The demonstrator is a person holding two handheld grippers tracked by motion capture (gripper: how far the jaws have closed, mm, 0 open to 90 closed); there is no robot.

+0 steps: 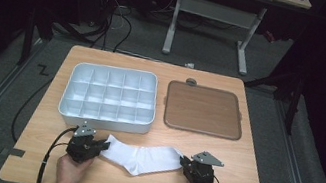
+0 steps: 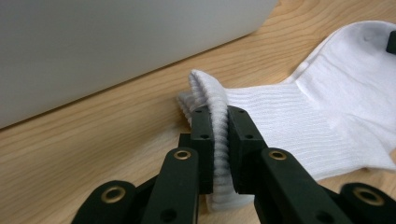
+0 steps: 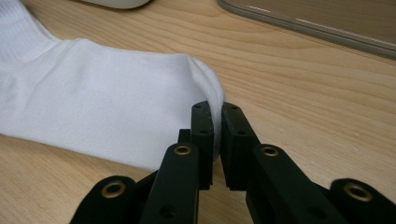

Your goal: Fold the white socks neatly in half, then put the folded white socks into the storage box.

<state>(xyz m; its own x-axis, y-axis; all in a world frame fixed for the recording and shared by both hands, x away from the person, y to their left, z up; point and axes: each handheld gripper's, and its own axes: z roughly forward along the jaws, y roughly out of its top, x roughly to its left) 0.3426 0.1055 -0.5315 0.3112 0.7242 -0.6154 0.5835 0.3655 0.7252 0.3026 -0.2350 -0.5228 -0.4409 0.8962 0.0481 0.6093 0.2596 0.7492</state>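
A white sock (image 1: 142, 156) lies stretched across the near part of the wooden table (image 1: 251, 153), bent at the heel. My left gripper (image 1: 103, 145) is shut on its ribbed cuff end (image 2: 220, 140), with the fabric pinched between the black pads. My right gripper (image 1: 183, 161) is shut on the toe end (image 3: 215, 100), the cloth folded up between its pads. In the left gripper view the sock (image 2: 327, 107) runs away to the right, and in the right gripper view the sock (image 3: 93, 102) spreads to the left.
A white tray (image 1: 104, 120) divided into several compartments stands behind the sock at the left. A brown flat tray (image 1: 203, 110) with a grey rim lies to its right. A desk frame and cables stand on the floor beyond the table.
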